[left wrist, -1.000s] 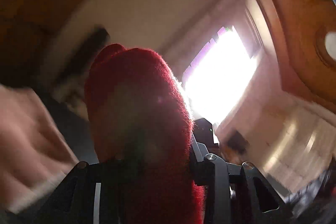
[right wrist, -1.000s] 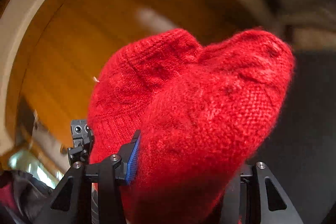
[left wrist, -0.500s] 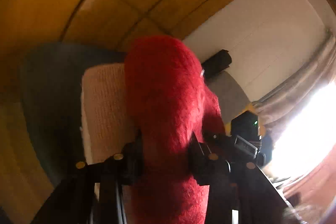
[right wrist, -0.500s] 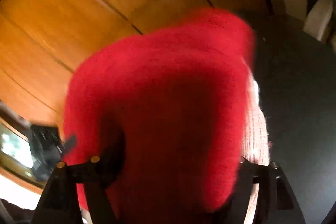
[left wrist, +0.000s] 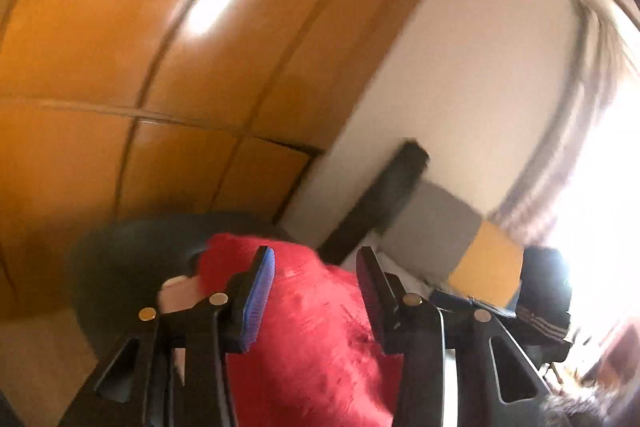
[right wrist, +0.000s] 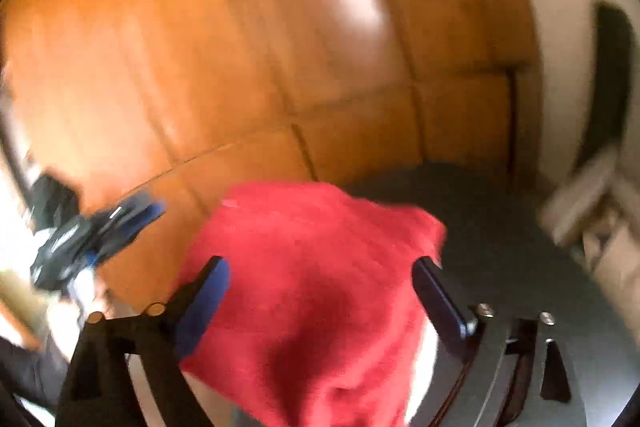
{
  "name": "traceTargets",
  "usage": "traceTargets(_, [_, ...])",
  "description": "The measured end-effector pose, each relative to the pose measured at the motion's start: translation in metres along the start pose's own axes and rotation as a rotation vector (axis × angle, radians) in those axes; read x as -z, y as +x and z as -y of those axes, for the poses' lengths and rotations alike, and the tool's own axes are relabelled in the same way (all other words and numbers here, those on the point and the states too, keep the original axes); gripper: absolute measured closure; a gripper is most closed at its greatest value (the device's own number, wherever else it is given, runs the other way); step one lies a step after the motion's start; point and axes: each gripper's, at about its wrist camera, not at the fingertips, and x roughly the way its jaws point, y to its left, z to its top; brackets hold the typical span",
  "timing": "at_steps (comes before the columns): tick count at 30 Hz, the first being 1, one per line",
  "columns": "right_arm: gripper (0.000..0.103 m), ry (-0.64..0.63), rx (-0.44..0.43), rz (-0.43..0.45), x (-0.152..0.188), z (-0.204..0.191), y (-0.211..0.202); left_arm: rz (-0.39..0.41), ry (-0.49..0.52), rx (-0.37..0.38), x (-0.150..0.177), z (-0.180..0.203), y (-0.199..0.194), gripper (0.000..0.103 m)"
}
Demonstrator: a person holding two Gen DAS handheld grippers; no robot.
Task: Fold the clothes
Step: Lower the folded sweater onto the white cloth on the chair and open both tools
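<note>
So both grippers are basically letting go of the red sweater [right wrist: 316,291] right now. The right gripper [right wrist: 320,287] has its jaws spreading wide, the knit bunched up between them but neither pad looks to be pressing on it. Same deal on the left gripper [left wrist: 316,287]: jaws opening, red wool lying in the gap and below, the blue pad [left wrist: 260,303] clear of it as far as I can tell through the blur.

The sweater sits in a lump on the dark gray surface [right wrist: 520,227], straight ahead of and under both grippers, with a pale folded garment [left wrist: 176,297] peeking out underneath at the left. Its long axis is hard to call since it's heaped, though in the right view it seems to run away from the camera toward the wooden wardrobe [right wrist: 240,47].

Which hand is nearer? Pretty much a tie, both are right on top of it. The left gripper shows up in the right view off to the left side [right wrist: 96,239].

Open room looks best on the right, where bare gray surface stretches out. The wardrobe closes things off behind, so I'd guess any spreading goes sideways.
</note>
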Motion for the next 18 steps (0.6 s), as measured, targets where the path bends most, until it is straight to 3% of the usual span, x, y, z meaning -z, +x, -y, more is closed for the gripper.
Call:
traceTargets(2, [0.005, -0.091, -0.007, -0.05, -0.002, -0.022, 0.024, -0.081, -0.001, -0.01, -0.002, -0.009, 0.025, 0.06])
traceTargets(4, [0.005, -0.123, -0.02, -0.144, 0.025, -0.051, 0.036, -0.201, 0.015, -0.059, 0.014, -0.018, 0.05, 0.062])
traceTargets(5, [0.005, -0.113, -0.016, -0.205, 0.038, -0.048, 0.058, -0.258, 0.021, -0.09, 0.024, -0.024, 0.062, 0.063])
traceTargets(6, [0.005, -0.094, -0.004, -0.261, 0.048, -0.04, 0.078, -0.275, 0.046, -0.106, 0.033, -0.032, 0.074, 0.071])
traceTargets(8, [0.0, -0.012, -0.009, -0.333, 0.068, -0.02, 0.112, -0.263, 0.024, -0.106, 0.045, -0.052, 0.073, 0.075])
traceTargets(10, [0.0, 0.052, -0.032, -0.273, 0.07, -0.011, 0.116, -0.255, 0.002, -0.118, 0.046, -0.06, 0.071, 0.075])
traceTargets(16, [0.0, 0.04, 0.045, -0.242, 0.058, -0.042, 0.118, -0.236, 0.043, -0.188, 0.032, -0.042, 0.086, 0.073])
traceTargets(18, [0.0, 0.03, 0.097, -0.24, 0.051, -0.057, 0.109, -0.203, 0.073, -0.242, 0.025, -0.031, 0.073, 0.066])
